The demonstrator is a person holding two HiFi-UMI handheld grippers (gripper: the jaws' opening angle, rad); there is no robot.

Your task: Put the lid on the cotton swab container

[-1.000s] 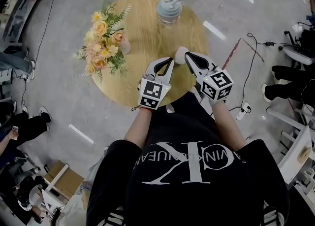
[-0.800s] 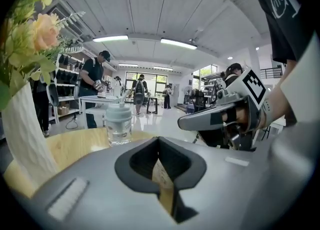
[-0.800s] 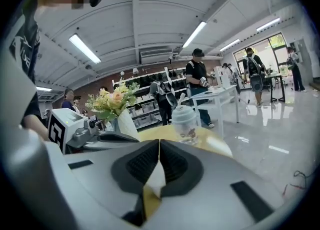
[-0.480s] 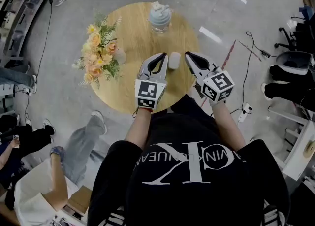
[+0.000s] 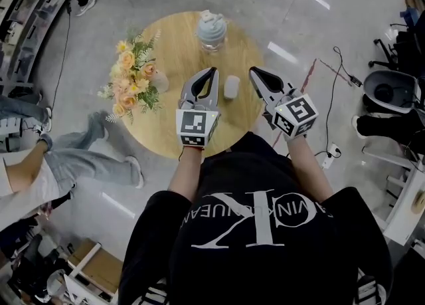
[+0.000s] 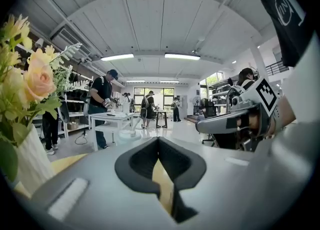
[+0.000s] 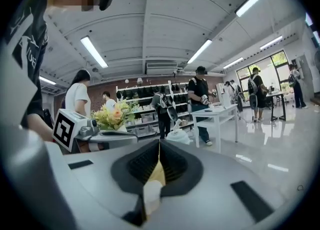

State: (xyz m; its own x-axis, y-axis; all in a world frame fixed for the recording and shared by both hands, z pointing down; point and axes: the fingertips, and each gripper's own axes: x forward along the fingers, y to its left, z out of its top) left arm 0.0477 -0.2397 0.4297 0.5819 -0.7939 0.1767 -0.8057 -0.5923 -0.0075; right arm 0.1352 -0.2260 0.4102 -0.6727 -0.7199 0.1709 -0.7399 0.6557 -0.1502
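A small white cylindrical container point(image 5: 231, 87) stands closed on the round wooden table point(image 5: 174, 48), between my two grippers and touched by neither. My left gripper point(image 5: 212, 71) is shut and empty, hanging above the table just left of the container. Just right of the container, my right gripper point(image 5: 254, 72) is also shut and empty. In the left gripper view the jaws point(image 6: 158, 141) meet, with only tabletop showing below them. In the right gripper view the shut jaws point(image 7: 159, 144) frame a white blur point(image 7: 152, 197), the container low down.
A bunch of peach and yellow flowers point(image 5: 133, 74) in a white vase stands at the table's left. A pale blue lidded jar point(image 5: 210, 29) sits at the far edge. People walk on the grey floor at left point(image 5: 73, 157). Cables and chairs lie at right point(image 5: 392, 91).
Both shut grippers have risen above the table, away from the white container, which stays put. A person has walked into view on the floor at left.
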